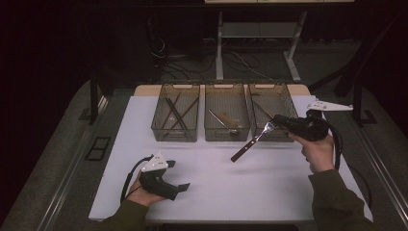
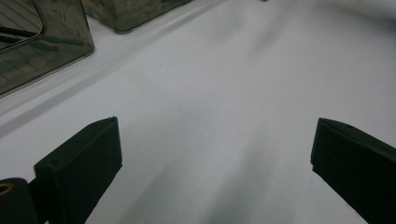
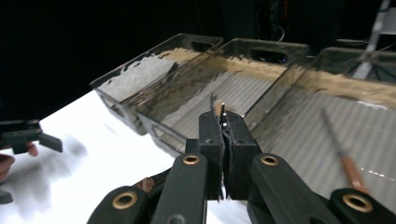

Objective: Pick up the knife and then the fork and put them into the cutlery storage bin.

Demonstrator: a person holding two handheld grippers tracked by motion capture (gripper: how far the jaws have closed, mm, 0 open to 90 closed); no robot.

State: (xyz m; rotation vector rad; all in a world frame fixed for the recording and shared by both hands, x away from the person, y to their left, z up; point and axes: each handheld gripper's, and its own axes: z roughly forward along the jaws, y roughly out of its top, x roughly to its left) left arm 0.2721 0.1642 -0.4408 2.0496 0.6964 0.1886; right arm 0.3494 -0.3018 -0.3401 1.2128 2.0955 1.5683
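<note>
Right tongs (image 1: 278, 121) clamp a fork (image 1: 252, 140) (by its tines); left tongs (image 1: 185, 187) gape wide, empty.

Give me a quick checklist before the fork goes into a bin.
1. Right hand-held gripper shut on the fork: ok, held by its tined end, handle hanging toward the table.
2. Fork lifted off the white table: ok.
3. Right bin open on top and next to the fork: ok.
4. Which bin takes forks: cannot tell; the right bin's contents are hard to make out.
5. Left hand-held gripper open, nothing between its jaws, away from the bins: ok.
</note>
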